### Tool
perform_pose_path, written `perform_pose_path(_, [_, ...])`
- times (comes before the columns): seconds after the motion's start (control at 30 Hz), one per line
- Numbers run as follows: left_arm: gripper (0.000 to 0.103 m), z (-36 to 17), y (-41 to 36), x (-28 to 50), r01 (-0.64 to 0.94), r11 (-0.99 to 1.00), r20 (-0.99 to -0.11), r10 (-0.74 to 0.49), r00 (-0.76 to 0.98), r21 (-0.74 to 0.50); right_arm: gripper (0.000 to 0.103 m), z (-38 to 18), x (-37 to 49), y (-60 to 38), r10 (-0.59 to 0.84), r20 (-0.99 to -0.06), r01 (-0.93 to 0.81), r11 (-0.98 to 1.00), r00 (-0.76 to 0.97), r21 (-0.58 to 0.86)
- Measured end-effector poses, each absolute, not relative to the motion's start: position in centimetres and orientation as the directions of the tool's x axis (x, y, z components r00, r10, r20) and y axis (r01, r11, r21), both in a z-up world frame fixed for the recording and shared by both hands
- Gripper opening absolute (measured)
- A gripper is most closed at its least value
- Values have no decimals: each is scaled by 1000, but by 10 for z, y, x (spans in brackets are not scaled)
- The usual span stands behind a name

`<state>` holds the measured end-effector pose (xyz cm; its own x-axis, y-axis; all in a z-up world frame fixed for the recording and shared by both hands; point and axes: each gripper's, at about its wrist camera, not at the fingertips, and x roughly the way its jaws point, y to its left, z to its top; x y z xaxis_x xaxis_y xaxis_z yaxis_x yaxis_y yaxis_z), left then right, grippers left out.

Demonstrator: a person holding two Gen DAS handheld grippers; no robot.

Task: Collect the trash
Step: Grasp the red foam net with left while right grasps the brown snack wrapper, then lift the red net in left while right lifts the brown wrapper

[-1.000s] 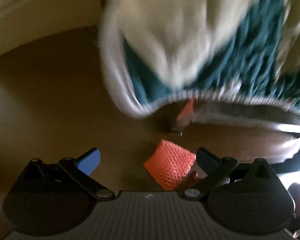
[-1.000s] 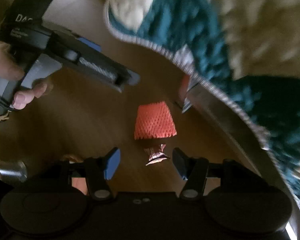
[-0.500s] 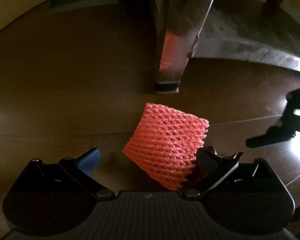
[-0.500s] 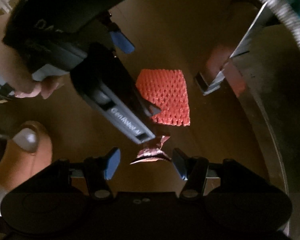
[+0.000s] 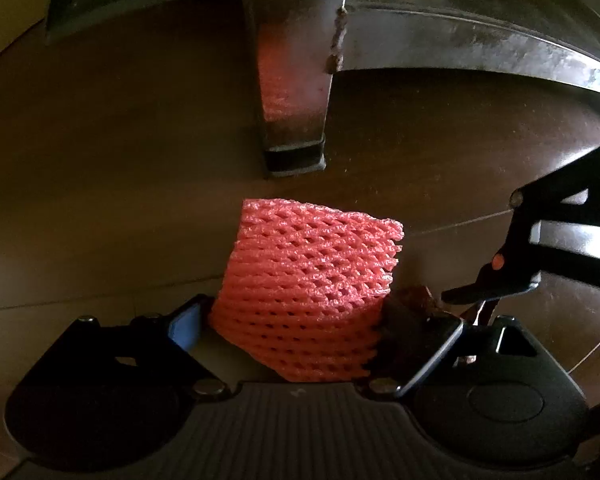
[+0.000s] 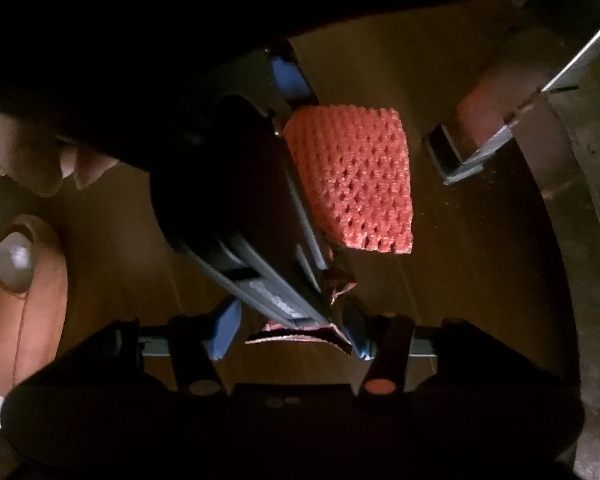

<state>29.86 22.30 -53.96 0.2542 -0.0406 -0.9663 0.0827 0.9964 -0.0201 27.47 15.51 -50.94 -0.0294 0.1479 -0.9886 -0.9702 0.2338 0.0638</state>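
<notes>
A red foam fruit net [image 5: 312, 280] lies on the dark wood floor [image 5: 120, 200]; it also shows in the right wrist view [image 6: 356, 176]. My left gripper [image 5: 292, 320] has its jaws around the net, both fingers touching its sides. A crumpled reddish wrapper [image 6: 300, 324] lies between the fingers of my right gripper [image 6: 292, 332], whose jaws are still apart around it. The wrapper also peeks out beside the net in the left wrist view [image 5: 416, 296]. The left gripper body [image 6: 240, 208] covers part of the wrapper.
A metal furniture leg [image 5: 292, 92] stands just beyond the net, with a curved metal base rail [image 5: 480, 48] running right. The leg shows in the right wrist view [image 6: 476, 136]. The person's hand [image 6: 28, 272] is at the left.
Both grippers have dropped under the furniture toward the floor. The left jaws have narrowed onto the net. The right jaws have come around the wrapper.
</notes>
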Motion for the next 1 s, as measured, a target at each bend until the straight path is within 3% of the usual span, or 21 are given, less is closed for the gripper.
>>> perform_pose_path(0.13, [73, -534, 218, 295, 79, 997, -960, -28, 277, -6, 46, -512, 270, 155, 144, -989, -972, 230, -23, 56])
perform_pose_path(0.2, [57, -531, 217, 294, 73, 997, -958, -28, 287, -7, 45, -512, 269, 155, 148, -989, -971, 234, -22, 56])
perform_pose_path(0.37, [33, -520, 216, 293, 46, 998, -958, -50, 283, -39, 42, -510, 269, 151, 137, -991, -969, 243, -4, 38])
perform_pose_path(0.63, [30, -491, 229, 282, -51, 989, -951, -121, 285, -141, 43, -480, 268, 126, 184, -983, -940, 334, -8, 70])
perform_pose_path(1.0, [30, -389, 210, 271, 77, 976, -925, -219, 311, -205, 43, -375, 268, 67, 227, -971, -851, 523, 77, 55])
